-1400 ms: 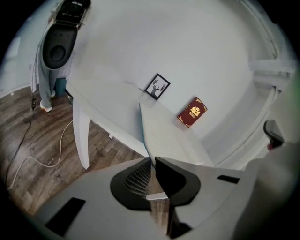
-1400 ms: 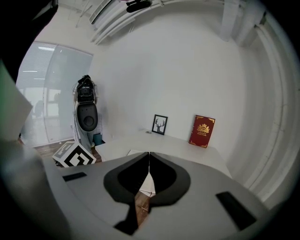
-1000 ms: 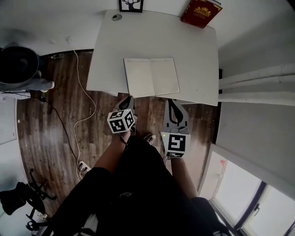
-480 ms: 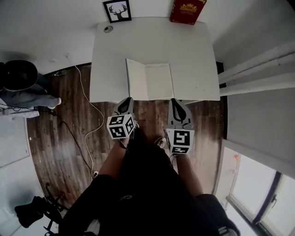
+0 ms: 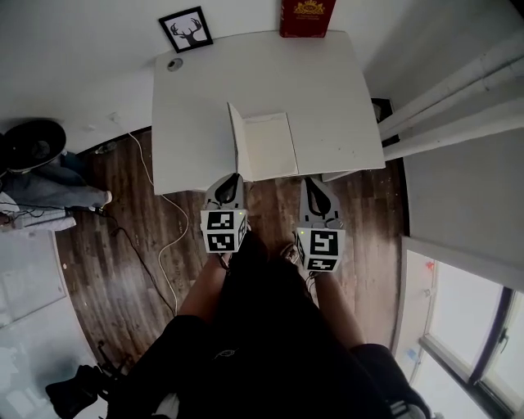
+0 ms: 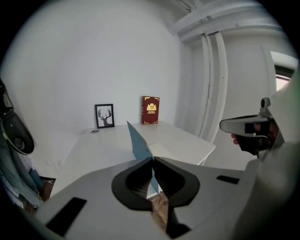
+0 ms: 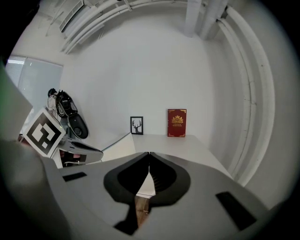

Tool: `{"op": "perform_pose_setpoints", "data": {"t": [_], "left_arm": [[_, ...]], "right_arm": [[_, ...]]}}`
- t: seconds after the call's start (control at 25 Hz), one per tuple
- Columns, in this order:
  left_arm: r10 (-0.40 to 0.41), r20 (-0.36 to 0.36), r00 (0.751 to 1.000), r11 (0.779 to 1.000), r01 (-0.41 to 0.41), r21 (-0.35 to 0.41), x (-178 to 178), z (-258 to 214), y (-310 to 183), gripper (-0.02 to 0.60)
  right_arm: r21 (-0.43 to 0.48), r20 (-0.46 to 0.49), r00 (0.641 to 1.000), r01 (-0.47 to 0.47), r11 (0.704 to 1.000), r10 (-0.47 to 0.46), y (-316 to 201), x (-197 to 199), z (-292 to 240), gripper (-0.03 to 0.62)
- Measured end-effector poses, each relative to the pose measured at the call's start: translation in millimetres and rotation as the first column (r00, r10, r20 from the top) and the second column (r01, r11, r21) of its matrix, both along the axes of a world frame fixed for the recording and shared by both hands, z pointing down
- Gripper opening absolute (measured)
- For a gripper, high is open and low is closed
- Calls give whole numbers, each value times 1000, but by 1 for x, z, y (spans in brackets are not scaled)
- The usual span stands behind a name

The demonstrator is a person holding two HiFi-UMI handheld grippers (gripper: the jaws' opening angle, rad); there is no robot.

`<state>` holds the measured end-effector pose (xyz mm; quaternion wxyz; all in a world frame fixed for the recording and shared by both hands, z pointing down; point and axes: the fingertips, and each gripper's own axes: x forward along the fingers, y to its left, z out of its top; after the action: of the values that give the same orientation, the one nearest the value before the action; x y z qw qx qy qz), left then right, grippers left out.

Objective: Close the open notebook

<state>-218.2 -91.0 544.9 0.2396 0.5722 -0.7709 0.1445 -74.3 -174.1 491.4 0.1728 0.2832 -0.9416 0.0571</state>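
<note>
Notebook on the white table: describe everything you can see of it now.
The thin notebook with pale pages lies at the white table's near edge, half open: its right half flat, its teal left cover raised almost upright, pinched at the lower edge by the left gripper.

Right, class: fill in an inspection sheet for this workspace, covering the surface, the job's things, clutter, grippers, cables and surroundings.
Surface: white rectangular table, set against the wall.
Job's things: open notebook with cream pages and blue cover, near the front edge; its left cover stands raised, not yet shut.
Clutter: black-framed deer picture, red hardback book with gold emblem and small round grey object, all along the far edge.
Grippers: left gripper shut on the notebook's raised cover; right gripper shut, nothing between its jaws.
Cables: white cable on the floor left of the table.
Surroundings: dark wooden floor, white wall, window at lower right.
</note>
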Motion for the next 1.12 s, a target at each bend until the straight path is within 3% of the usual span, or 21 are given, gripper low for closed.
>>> {"op": "perform_pose_setpoints", "data": {"t": [0.44, 1.12], "left_arm": [[115, 83, 990, 992, -110, -65, 31, -1, -32, 15], [267, 89, 960, 957, -253, -143, 74, 24, -72, 16]], "right_arm": [[-42, 46, 994, -96, 995, 98, -20, 35, 4, 21], [-75, 31, 971, -235, 969, 237, -36, 87, 16, 21]]}}
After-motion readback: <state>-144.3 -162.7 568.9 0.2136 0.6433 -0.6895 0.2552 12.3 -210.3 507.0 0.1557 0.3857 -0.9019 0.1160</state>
